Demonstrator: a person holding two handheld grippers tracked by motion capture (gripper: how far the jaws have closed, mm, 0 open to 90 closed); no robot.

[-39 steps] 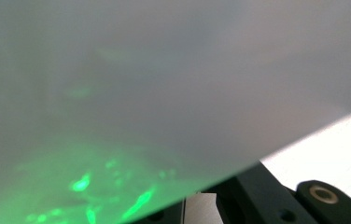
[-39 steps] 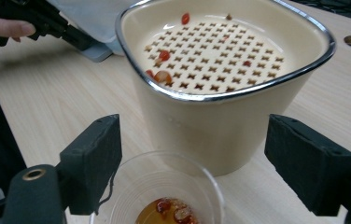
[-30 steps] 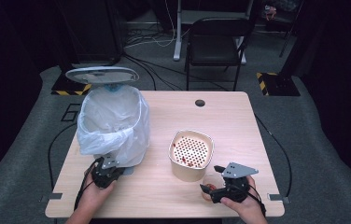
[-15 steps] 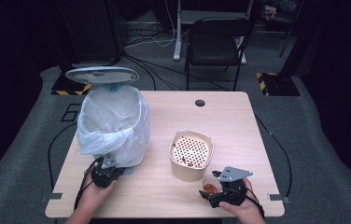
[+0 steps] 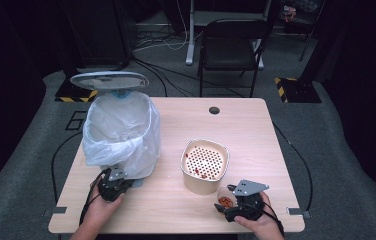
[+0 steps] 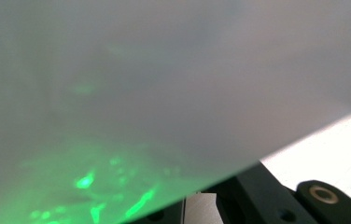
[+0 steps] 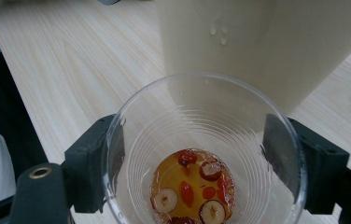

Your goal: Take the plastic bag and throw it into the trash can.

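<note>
Two grippers are busy: the right gripper [image 5: 227, 206] has just been closing around a clear cup [image 7: 204, 154] of tea dregs beside the strainer tub [image 5: 205, 165], not yet emptied; the left gripper [image 5: 112, 185] stays clenched at the bin bag [image 5: 121, 132].

The left gripper [image 5: 113, 184] rests low, jaws clamped. The right gripper [image 5: 226, 204] has its jaws closing in, pads against what sits between them.

Right tool [image 5: 228, 206] drawn nearer the table's front edge, jaws closing around clear cup [image 5: 223, 198]
</note>
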